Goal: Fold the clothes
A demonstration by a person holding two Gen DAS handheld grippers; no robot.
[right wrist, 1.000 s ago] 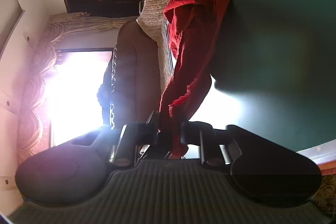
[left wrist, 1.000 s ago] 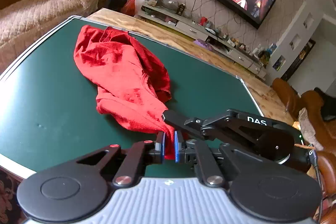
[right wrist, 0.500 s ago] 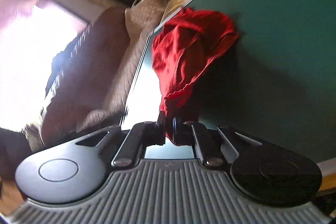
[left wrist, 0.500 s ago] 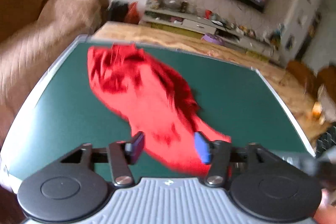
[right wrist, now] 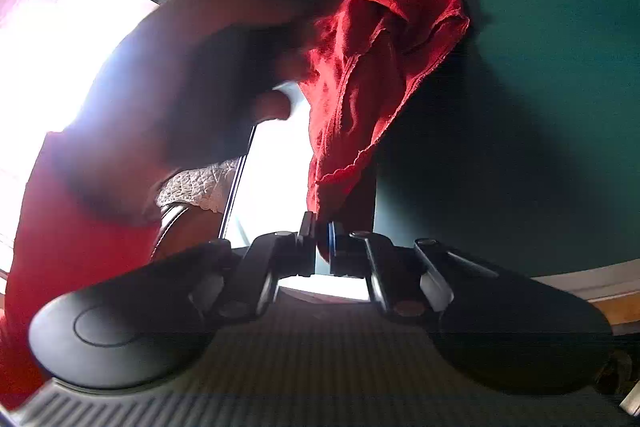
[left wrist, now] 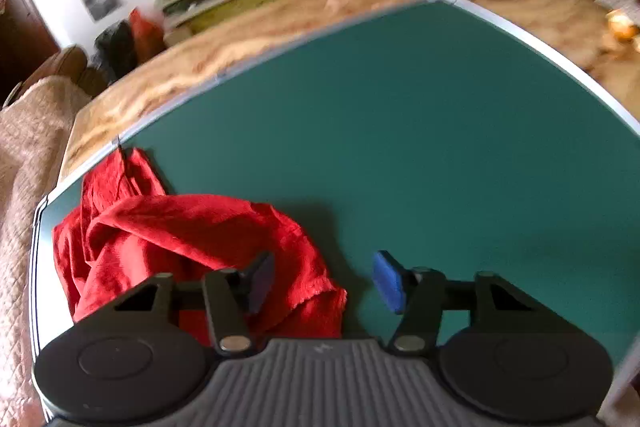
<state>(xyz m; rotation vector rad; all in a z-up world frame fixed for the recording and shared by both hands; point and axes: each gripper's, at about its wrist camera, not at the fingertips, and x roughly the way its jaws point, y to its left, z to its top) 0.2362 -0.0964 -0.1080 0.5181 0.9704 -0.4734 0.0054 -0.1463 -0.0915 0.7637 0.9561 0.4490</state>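
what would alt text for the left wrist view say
The left hand-held gripper hangs open over a green table, holding nothing. A crumpled red garment lies on the table's left part, partly under the gripper's left finger. Behind is a blurred living room with a wooden floor.

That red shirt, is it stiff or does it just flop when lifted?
Probably floppy: the red shirt hangs in loose folds from the shut right claw. Likely light, since one pinched edge seems to carry it. On the green table it lies crumpled, so it would likely bunch if pushed.
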